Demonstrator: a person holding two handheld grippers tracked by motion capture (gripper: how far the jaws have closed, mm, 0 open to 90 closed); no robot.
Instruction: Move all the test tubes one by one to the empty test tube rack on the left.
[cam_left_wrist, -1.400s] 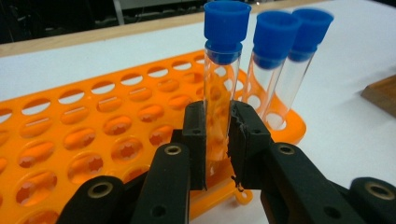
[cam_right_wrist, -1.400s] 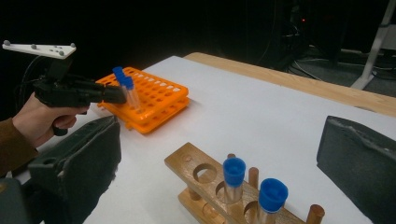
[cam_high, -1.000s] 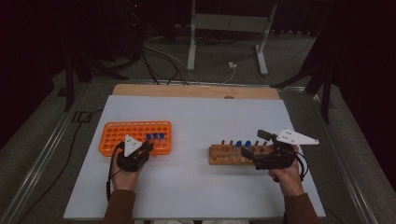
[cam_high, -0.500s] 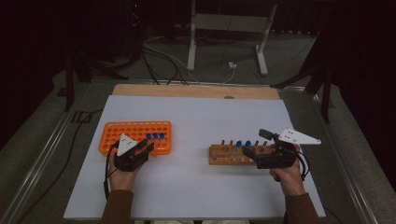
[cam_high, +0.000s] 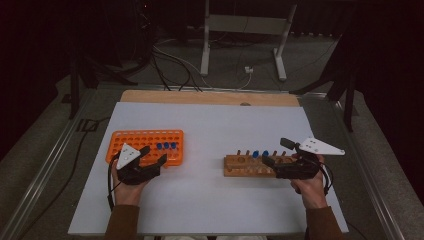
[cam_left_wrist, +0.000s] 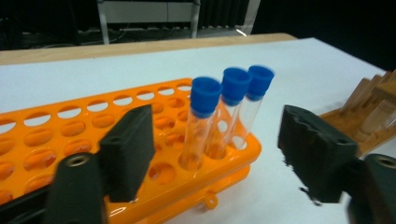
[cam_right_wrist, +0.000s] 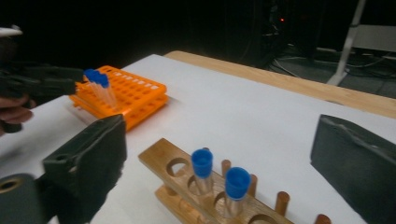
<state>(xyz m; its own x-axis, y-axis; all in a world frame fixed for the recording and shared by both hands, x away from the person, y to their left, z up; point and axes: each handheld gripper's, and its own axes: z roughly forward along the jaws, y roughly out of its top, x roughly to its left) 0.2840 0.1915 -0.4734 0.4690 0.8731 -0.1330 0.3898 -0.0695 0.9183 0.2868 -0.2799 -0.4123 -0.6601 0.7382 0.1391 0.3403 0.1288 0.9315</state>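
Standing in the orange rack (cam_left_wrist: 140, 140) on the white table (cam_high: 210, 125), three blue-capped tubes (cam_left_wrist: 219, 112) sit just ahead of the left claw (cam_high: 152, 157), whose jaws have just been opening, nothing between them. Near the wooden rack (cam_high: 245, 165) with two capped tubes (cam_right_wrist: 219, 179), the right claw (cam_high: 272, 157) gapes empty, unmoved since before.

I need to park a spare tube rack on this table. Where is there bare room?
Bare white tabletop lies behind both racks up to the wooden edge strip, and between the orange rack and the wooden rack. It is crowded around each rack, where the grippers sit.
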